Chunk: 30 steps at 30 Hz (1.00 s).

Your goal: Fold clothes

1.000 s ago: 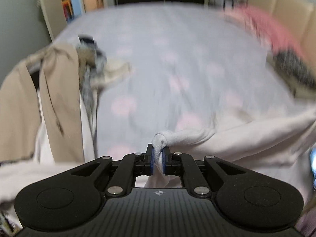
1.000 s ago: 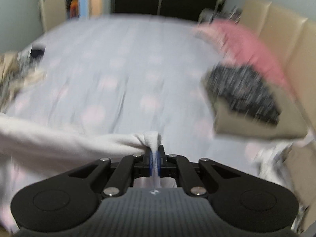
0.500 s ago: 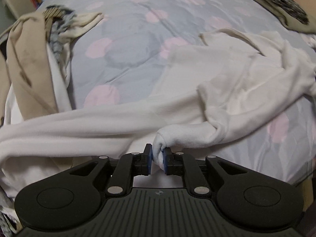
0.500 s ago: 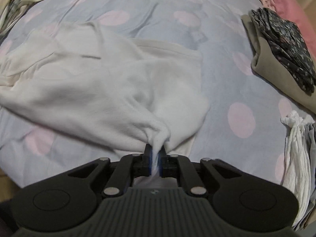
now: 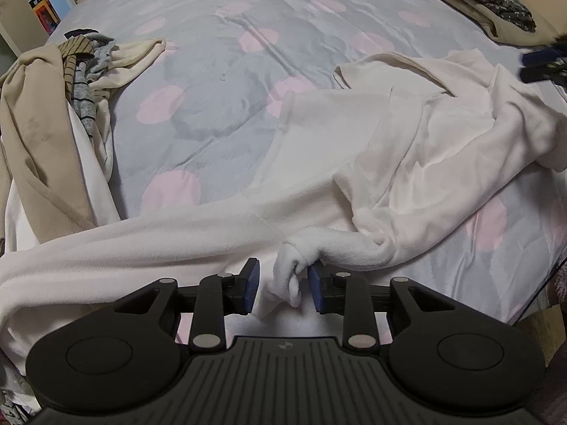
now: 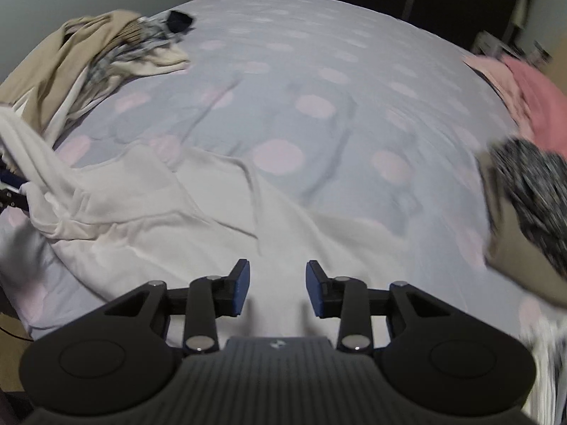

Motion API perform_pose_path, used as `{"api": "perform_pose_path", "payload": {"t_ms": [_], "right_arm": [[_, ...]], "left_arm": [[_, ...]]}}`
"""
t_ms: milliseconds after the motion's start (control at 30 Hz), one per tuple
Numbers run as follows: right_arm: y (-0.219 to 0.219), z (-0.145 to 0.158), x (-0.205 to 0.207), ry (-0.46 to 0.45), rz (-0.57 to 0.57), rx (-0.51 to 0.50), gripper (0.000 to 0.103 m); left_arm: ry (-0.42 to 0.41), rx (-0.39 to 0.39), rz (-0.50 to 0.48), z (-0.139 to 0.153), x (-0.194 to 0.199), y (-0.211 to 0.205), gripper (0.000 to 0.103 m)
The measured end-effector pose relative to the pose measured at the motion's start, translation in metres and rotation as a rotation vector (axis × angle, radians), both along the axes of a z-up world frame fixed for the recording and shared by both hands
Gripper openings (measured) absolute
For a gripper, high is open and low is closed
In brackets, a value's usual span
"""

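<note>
Left claw [image 5: 283,292]: jaws parted, blue pads facing each other across a moderate gap. A bunched fold of white garment [image 5: 288,279] sits between them, touching the right pad; the left pad stands clear of it. No clamping evident. Right claw [image 6: 277,292]: jaws parted to a similar width, nothing between the pads, held low above the white fabric. Its view shows motion blur at the right edge.

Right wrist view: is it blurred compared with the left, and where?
Right wrist view: motion-smeared toward the right edge, the patterned dark garment and pink fabric streaked. Left wrist view: sharp, white garment folds crisp; both show fisheye bending.
</note>
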State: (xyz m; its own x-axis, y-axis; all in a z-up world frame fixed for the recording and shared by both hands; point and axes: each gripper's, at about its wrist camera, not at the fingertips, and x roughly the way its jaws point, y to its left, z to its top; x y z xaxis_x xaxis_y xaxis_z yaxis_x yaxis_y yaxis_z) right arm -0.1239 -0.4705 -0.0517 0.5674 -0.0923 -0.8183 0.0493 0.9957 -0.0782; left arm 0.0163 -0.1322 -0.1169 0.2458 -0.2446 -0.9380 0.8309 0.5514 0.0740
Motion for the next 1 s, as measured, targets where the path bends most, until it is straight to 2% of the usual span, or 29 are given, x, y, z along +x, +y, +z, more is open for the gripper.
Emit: {"api": "perform_pose_path", "payload": {"t_ms": [167,233,333,500,667,733,800,833,1000], "right_arm": [[0.013,-0.02,0.041,0.021,0.101,-0.026,0.038],[0.018,-0.029,0.054,0.032,0.14,-0.031,0.038],[0.024,-0.045,0.071,0.059,0.198,-0.039,0.038],[0.027,-0.066,0.09,0.107,0.284,-0.034,0.038],[0.036,-0.071,0.094,0.123,0.385,0.017,0.038],[0.042,-0.072,0.092,0.121,0.419,0.003,0.038],[0.046,-0.075,0.092,0.119,0.427,-0.029,0.031],[0.047,-0.075,0.091,0.124,0.43,-0.03,0.01],[0.047,-0.052,0.077,0.071,0.422,-0.042,0.006]], "left_arm": [[0.01,0.021,-0.017,-0.009,0.005,-0.003,0.032],[0.014,0.029,-0.024,-0.013,0.007,-0.004,0.039],[0.023,0.04,-0.033,-0.019,0.01,-0.005,0.04],[0.051,0.035,-0.029,-0.026,0.017,-0.002,0.04],[0.055,0.028,-0.029,-0.026,0.017,0.001,0.04],[0.054,0.025,-0.031,-0.025,0.016,0.002,0.04],[0.048,0.023,-0.033,-0.024,0.014,0.003,0.04],[0.043,0.022,-0.033,-0.023,0.013,0.004,0.04],[0.023,0.017,-0.035,-0.018,0.008,0.007,0.04]]}}
